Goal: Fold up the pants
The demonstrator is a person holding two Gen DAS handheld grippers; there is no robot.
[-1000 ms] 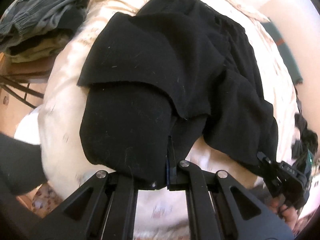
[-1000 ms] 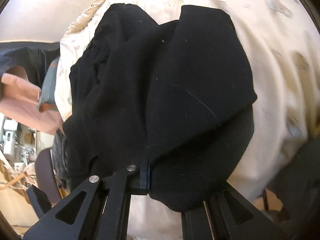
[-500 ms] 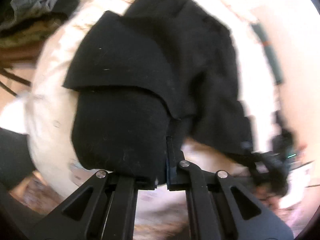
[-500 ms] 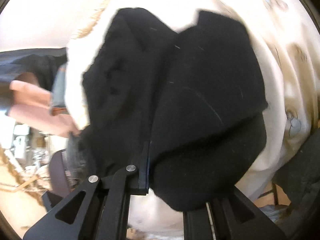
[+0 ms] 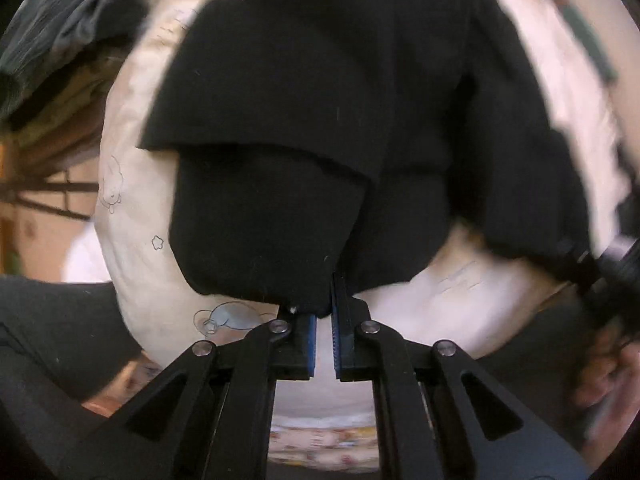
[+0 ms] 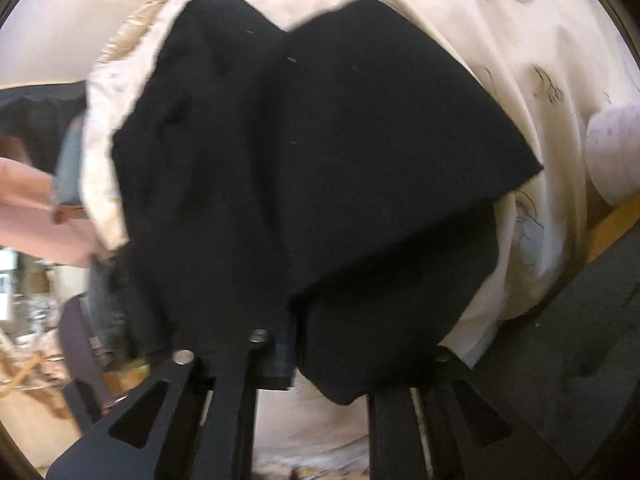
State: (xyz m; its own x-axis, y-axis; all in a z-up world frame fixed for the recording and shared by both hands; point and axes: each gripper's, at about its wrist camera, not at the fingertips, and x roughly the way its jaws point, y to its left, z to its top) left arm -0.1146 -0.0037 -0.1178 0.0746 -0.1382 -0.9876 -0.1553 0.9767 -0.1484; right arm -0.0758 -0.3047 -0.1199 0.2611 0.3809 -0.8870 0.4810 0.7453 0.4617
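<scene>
Left claw (image 5: 323, 320): blue-padded fingers (image 5: 310, 336) drawn to a narrow gap, nipping the near hem of the black pants (image 5: 320, 120) at their tips. Right claw (image 6: 294, 356): closed on the near edge of the same pants (image 6: 320, 160); its left finger (image 6: 280, 356) shows, while cloth drapes over the other. In the left wrist view, the right claw's fingertips (image 5: 580, 260) appear blurred at the far right, against the garment's right-hand edge. The pants lie spread over the bed's near edge, on a cream bedsheet (image 5: 132, 200) printed with small cartoon figures; an upper layer is folded over a lower one, its straight hem running across the garment above the claws. The lower layer hangs towards the claws past the mattress edge. Beyond the bed's far left corner, a pile of grey-green clothes (image 5: 60, 32) rests on dark furniture. Off the bed's right side, pink fabric (image 6: 28, 200) is visible
</scene>
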